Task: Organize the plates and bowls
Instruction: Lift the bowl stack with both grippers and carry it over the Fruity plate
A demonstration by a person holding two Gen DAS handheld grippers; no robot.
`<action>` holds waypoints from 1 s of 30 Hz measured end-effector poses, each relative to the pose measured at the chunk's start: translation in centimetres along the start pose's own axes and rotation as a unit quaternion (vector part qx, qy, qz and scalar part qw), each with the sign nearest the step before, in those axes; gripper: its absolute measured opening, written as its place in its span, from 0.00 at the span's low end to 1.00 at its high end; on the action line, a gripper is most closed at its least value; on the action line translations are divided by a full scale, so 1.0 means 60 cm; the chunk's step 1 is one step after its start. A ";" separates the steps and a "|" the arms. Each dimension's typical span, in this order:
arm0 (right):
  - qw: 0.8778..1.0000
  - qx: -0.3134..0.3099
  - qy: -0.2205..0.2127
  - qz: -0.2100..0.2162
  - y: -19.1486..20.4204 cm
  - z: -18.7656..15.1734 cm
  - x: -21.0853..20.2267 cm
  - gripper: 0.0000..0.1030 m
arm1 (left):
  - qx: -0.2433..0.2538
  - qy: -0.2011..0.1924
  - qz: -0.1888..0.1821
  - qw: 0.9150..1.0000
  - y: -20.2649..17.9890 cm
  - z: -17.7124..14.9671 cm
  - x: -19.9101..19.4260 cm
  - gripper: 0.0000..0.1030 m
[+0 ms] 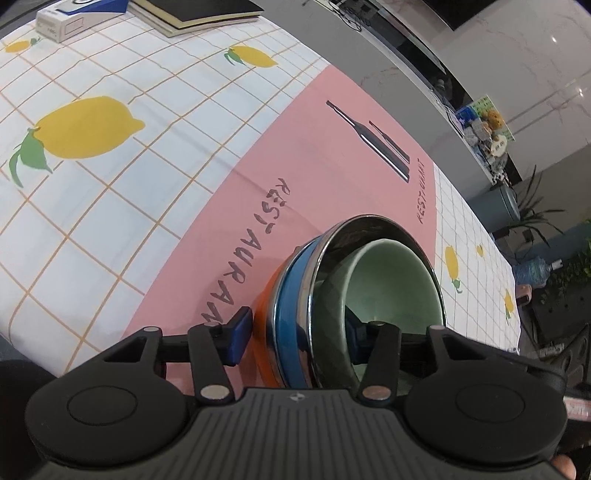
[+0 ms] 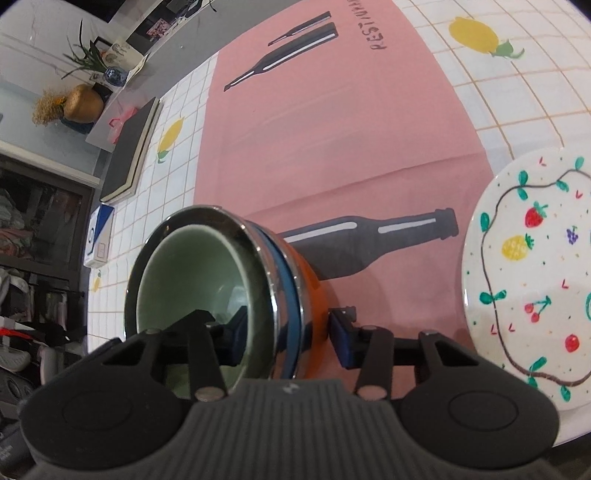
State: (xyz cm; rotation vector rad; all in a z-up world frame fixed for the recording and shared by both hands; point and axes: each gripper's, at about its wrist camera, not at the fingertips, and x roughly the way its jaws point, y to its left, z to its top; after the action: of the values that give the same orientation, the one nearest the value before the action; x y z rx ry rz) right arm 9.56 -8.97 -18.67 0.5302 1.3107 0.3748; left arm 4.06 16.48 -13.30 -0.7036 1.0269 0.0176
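Note:
A stack of nested bowls shows in both views: an orange bowl [image 1: 264, 314] outermost, then a blue one [image 1: 291, 295], a shiny steel one [image 1: 332, 258] and a pale green one [image 1: 391, 280] inside. My left gripper [image 1: 295, 332] is shut on the stack's rim, one pad outside the orange bowl, one inside the green bowl. My right gripper [image 2: 288, 332] is shut on the same stack [image 2: 207, 280] from the other side. The stack is tilted over the pink placemat [image 2: 332, 129]. A white fruit-painted plate [image 2: 532, 280] lies to the right.
The table has a lemon-print checked cloth [image 1: 110, 184]. A black notebook [image 1: 199, 11] and a white-blue box [image 1: 66, 18] lie at its far end. The table edge [image 1: 369, 74] borders a grey floor. Plants and shelves [image 2: 81, 92] stand beyond.

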 end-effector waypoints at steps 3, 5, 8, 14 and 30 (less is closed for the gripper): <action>1.000 0.017 0.007 0.007 -0.010 0.005 0.001 0.50 | 0.012 0.009 -0.005 1.000 0.001 0.004 0.001 0.53; 1.000 0.021 0.006 0.010 -0.013 0.006 0.002 0.50 | 0.015 0.017 -0.011 1.000 0.001 0.006 0.004 0.57; 1.000 0.020 0.002 0.015 -0.012 0.005 0.000 0.44 | 0.008 0.028 -0.019 0.999 0.007 0.009 0.013 0.57; 1.000 0.022 0.003 0.020 -0.015 0.006 -0.002 0.43 | -0.009 0.033 -0.031 0.999 0.017 0.007 0.019 0.60; 0.999 0.020 -0.001 0.026 -0.017 -0.004 -0.007 0.42 | 0.006 0.027 -0.015 1.000 0.011 -0.002 0.009 0.57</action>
State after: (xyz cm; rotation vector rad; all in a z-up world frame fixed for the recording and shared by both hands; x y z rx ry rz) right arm 9.20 -10.02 -18.94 0.5986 1.3058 0.3916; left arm 4.04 16.78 -14.12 -0.7123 1.0668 -0.0331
